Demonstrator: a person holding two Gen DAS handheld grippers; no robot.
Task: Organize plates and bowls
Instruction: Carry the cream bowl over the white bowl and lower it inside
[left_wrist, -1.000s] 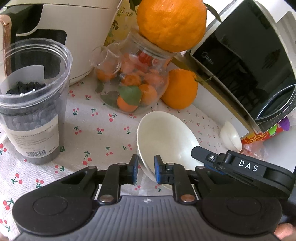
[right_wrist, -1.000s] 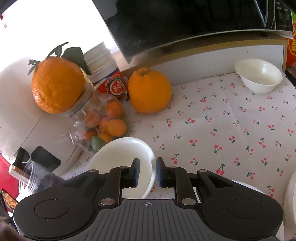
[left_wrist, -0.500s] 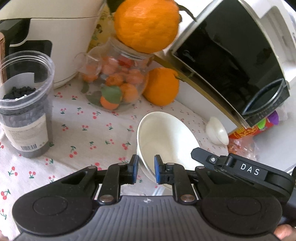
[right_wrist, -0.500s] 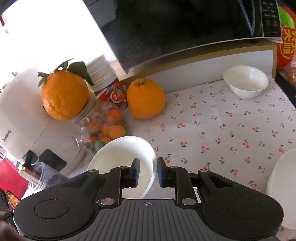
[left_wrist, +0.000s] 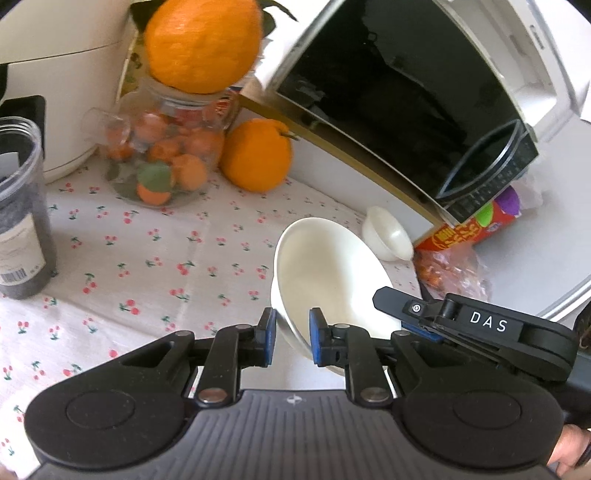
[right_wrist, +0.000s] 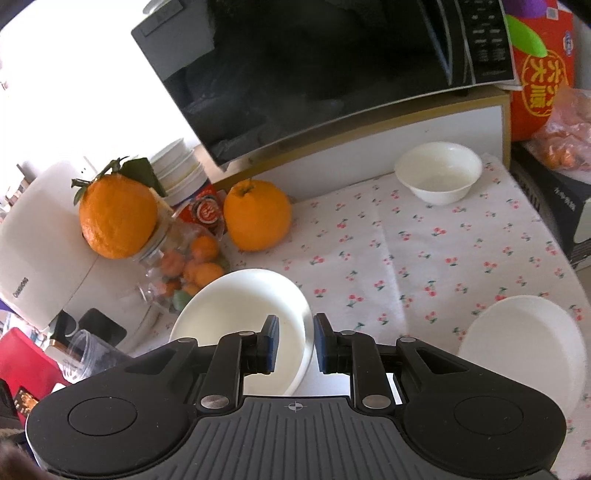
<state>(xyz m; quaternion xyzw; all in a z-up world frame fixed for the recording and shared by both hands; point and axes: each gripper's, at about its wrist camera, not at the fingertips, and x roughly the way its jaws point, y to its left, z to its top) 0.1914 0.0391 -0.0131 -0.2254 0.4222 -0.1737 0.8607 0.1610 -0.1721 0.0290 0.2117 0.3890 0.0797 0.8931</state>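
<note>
From the microwave (right_wrist: 332, 66): my left gripper (left_wrist: 291, 341) and right gripper (right_wrist: 295, 345) each pinch opposite rims of the large bowl (right_wrist: 243, 321), now lifted off the cherry cloth (right_wrist: 424, 258) and carried rightward. The small bowl (right_wrist: 439, 171) beneath the microwave has drawn nearer, likely my stacking target; a plate (right_wrist: 524, 347) sits farther right.

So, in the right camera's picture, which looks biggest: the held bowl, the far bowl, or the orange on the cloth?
1. Held bowl, though it's nearest the camera.
2. Far bowl and orange: look alike, unranked.
</note>
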